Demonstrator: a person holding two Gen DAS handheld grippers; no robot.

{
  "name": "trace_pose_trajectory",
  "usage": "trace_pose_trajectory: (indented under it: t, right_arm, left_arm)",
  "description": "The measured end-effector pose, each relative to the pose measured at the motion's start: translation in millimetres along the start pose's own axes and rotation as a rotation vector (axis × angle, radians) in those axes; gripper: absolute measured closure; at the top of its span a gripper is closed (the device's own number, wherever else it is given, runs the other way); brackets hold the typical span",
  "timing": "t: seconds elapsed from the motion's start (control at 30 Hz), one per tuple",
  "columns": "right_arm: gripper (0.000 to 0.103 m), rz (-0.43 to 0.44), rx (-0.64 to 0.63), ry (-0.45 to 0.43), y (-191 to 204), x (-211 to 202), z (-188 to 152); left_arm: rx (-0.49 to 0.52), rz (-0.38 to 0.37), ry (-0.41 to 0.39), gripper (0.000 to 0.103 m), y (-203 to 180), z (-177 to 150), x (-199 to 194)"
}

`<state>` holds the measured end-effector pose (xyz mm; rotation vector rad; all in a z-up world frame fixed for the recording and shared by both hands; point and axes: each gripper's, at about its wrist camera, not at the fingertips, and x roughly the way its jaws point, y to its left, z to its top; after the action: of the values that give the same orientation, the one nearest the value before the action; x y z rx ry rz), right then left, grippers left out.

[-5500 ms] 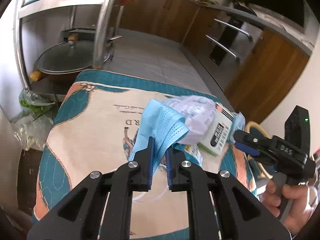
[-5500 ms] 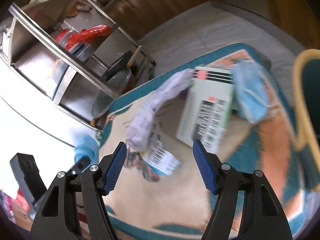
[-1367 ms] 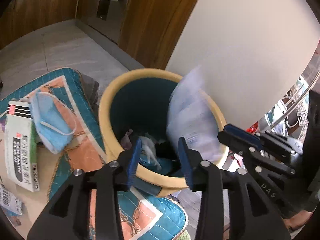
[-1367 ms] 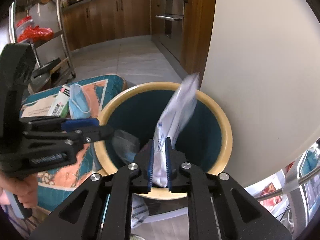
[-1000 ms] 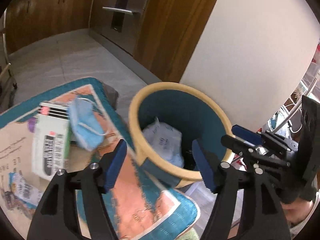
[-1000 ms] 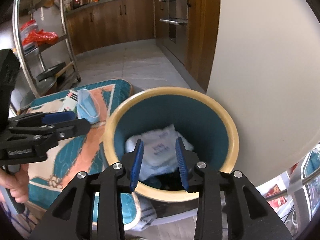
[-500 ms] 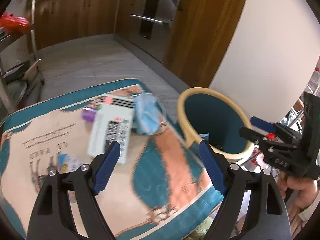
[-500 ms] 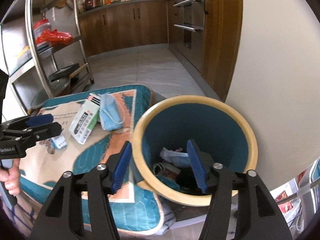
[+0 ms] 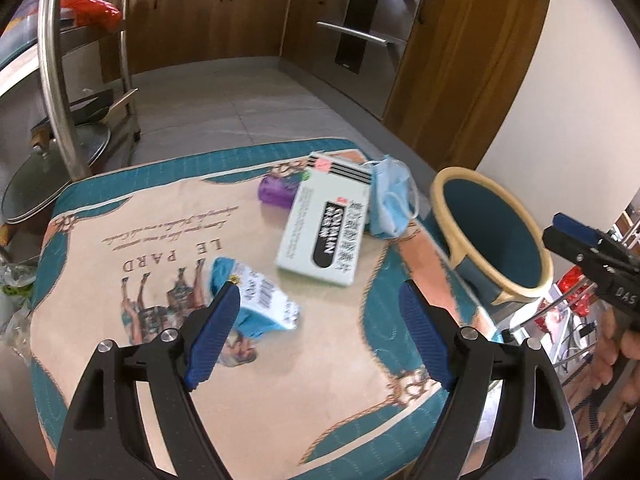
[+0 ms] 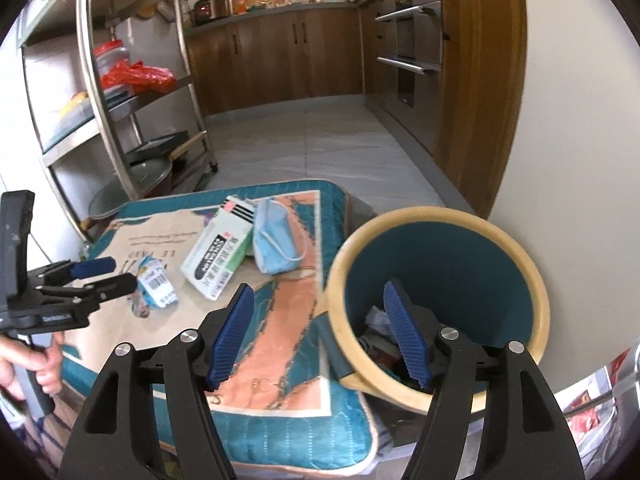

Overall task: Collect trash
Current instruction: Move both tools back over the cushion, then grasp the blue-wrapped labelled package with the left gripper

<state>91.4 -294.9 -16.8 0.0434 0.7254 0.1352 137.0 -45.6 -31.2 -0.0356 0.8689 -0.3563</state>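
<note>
My left gripper [image 9: 320, 328] hangs open and empty over the teal-and-peach cloth [image 9: 160, 220], just beyond a small blue-and-white packet [image 9: 256, 308]. Farther out lie a white-and-green box [image 9: 324, 228], a blue face mask [image 9: 390, 200] and a purple roll [image 9: 276, 194]. At the table's right stands the yellow-rimmed teal bin [image 10: 440, 214] with trash at its bottom. My right gripper [image 10: 320, 336] straddles the bin's near rim; its jaws are opening with nothing between them. The box [image 10: 218, 254], mask [image 10: 276, 242], packet [image 10: 156, 278] and left gripper [image 10: 116, 272] show in the right wrist view.
A steel rack [image 9: 56, 80] with pan lids and a red bag stands left of the table. Wooden cabinets and an oven [image 9: 360, 28] line the back of the tiled floor. A white wall [image 10: 580, 140] rises right behind the bin.
The right gripper let the white packet fall into the bin and its jaws spread. The left gripper swung from over the bin back across the table and opened wider.
</note>
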Motion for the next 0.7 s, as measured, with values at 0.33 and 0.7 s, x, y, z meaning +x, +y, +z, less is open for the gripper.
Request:
trace_pose_trajectory:
  t: [0.33, 0.7]
  right_arm:
    - [0.034, 0.027, -0.011, 0.016, 15.5, 7.1, 2.7]
    - [0.034, 0.035, -0.017, 0.042, 21.0, 13.1, -0.3]
  left_arm:
    - [-0.041, 0.078, 0.090, 0.020, 27.6, -9.8, 27.5]
    - [-0.121, 0.053, 0.133, 0.038, 49.6, -13.9, 53.3]
